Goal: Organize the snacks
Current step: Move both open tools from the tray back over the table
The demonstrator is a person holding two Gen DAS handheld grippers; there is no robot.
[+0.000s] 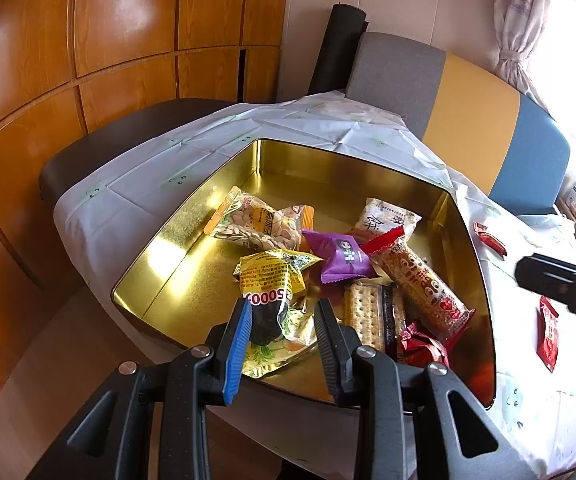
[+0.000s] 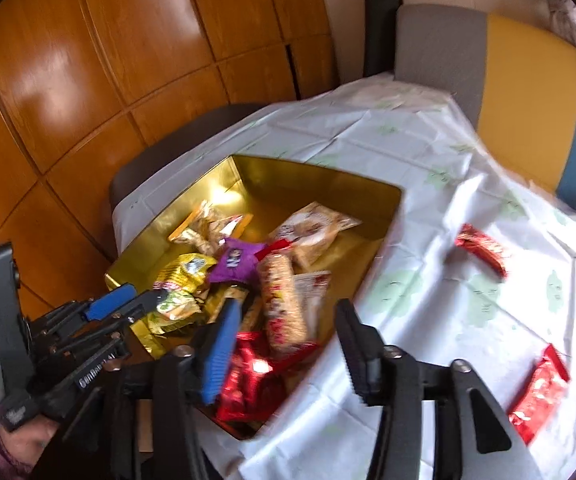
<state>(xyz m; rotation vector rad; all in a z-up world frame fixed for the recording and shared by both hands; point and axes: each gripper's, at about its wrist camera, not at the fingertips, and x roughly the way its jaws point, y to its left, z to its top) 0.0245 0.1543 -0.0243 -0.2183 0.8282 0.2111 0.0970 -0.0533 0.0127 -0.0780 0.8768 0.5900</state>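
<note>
Left wrist view: we're hovering the left hand-held gripper [image 1: 280, 320] over the gold tin [image 1: 367, 160], jaws released around a yellow packet [image 1: 272, 276] that's lying inside, probably just dropped in so the snacks pile up together. A purple packet [image 1: 341, 260] and a cracker bar [image 1: 419, 280] are sitting beside it.

Right wrist view: it's blurry, but our right hand-held gripper [image 2: 284, 344] is spread wide and carrying nothing, near the tin's corner. Two red packets [image 2: 483, 252] [image 2: 539, 392] are waiting on the surface [image 2: 427, 300], likely next.
</note>
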